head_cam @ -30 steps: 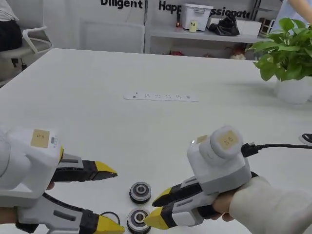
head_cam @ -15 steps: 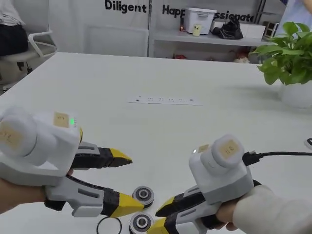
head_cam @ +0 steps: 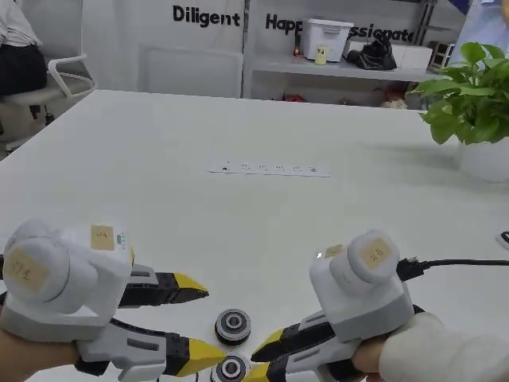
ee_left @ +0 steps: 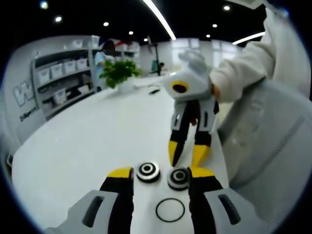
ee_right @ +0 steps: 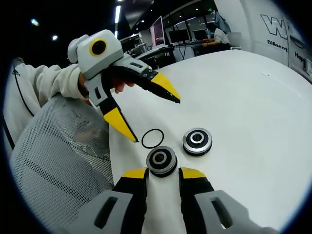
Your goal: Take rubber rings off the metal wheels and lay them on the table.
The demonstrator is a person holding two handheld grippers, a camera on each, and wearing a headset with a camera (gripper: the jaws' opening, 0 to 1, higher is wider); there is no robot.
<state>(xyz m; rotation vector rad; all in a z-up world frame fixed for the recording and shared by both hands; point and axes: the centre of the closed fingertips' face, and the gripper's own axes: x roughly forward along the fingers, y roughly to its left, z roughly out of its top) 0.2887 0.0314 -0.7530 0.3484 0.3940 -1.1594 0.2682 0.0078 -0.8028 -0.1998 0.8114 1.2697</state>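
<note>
Since half a second ago the left tool has dropped back toward the near left; the tip of its lower jaw, which reached the far wheel, now ends just left of the two wheels. The right tool has hardly shifted. Both wheels lie flat on the white counter, one behind the other, close but apart; the near wheel sits at the bottom edge of the head view. The left tool is released, jaws spread wide, gripping nothing; in its own view the wheels lie just beyond its yellow tips, and a loose ring lies flat on the counter between its jaws, apart from both wheels. The right tool reaches in from the right, also released, its jaws a narrow gap apart; in its own view the near wheel sits at the mouth of that gap, and whether the tips touch it cannot be told. Farther off lie a white power strip mid-counter and a potted plant at the far right.
</note>
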